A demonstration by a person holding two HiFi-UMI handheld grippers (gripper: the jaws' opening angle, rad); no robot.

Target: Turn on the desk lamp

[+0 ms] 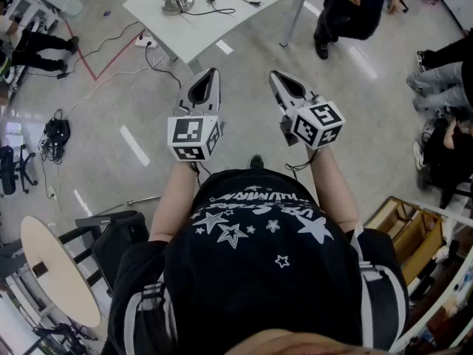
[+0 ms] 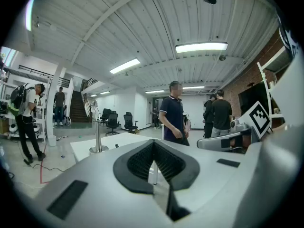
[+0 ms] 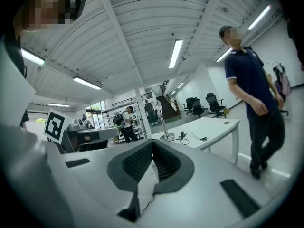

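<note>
Desk lamp (image 1: 176,0) on white table (image 1: 199,32), well apart from left gripper (image 1: 211,75), right gripper (image 1: 276,78); both jaws closed, empty.

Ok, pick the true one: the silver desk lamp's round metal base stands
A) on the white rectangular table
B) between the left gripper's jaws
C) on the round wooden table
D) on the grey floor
A: in the head view the silver desk lamp's round metal base sits on top of the white rectangular table, near its left end.

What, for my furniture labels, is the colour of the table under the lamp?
The table is white; head view shows it best.
</note>
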